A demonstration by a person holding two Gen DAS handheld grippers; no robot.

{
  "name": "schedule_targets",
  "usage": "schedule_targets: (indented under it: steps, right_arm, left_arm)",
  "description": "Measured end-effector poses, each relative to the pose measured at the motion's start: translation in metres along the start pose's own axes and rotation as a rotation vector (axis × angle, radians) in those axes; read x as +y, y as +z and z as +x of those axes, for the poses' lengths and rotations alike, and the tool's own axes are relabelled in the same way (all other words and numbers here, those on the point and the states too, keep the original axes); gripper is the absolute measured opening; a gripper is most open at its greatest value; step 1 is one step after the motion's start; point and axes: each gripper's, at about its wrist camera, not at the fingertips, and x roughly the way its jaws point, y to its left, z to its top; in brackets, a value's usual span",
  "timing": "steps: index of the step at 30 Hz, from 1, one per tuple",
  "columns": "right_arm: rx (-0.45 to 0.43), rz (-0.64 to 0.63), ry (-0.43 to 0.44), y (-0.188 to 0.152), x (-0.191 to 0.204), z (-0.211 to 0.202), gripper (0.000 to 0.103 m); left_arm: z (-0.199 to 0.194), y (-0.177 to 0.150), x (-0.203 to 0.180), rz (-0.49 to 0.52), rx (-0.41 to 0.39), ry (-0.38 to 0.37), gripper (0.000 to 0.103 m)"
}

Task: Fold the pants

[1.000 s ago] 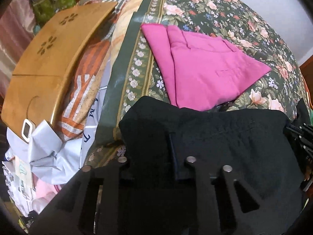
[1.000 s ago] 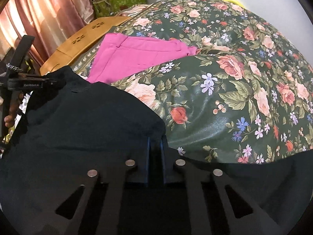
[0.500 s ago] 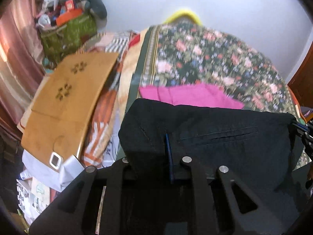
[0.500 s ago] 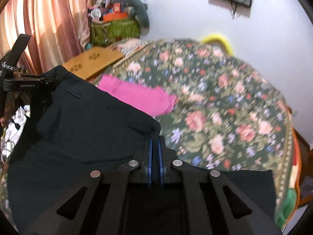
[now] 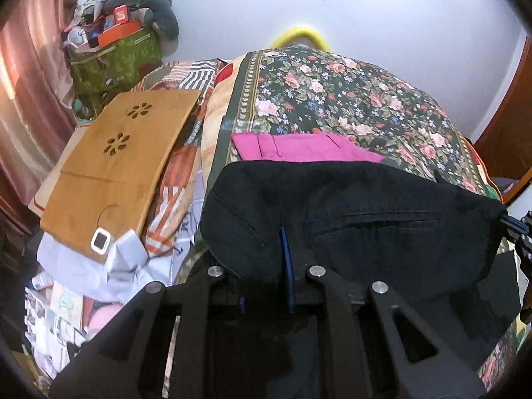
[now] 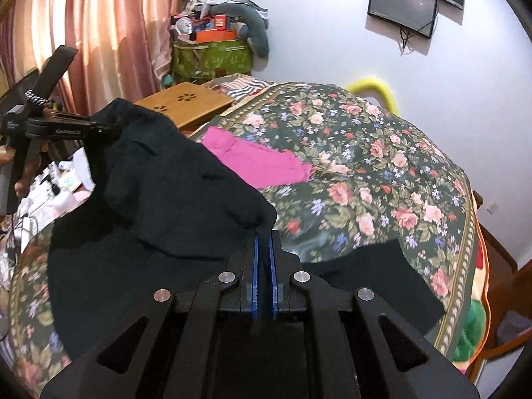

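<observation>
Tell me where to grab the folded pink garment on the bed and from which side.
Grip the pink garment at its near folded edge, coming in low from the black pants' side. It lies flat on the floral bedspread, and that straight edge faces both hand-held grippers, though the pants partly cover it.

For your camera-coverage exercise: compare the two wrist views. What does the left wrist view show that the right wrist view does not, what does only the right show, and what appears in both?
Only the left wrist view: the back welt pocket on the black pants, and a crumpled white cloth under the wooden board's near end.

Only the right wrist view: the wall-mounted monitor in full, and a black pant leg lying flat on the bedspread.

Both: the pants pinched by the left gripper and right gripper, folded pink pants, floral bedspread, wooden board.
</observation>
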Motion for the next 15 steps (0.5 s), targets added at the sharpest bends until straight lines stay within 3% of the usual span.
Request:
schedule_targets:
  steps: [15]
  right_arm:
    - [0.065,0.012,0.035,-0.065,0.057,-0.025,0.005]
  left_arm:
    - [-0.036,-0.082,0.015,-0.019,0.039,0.01,0.02]
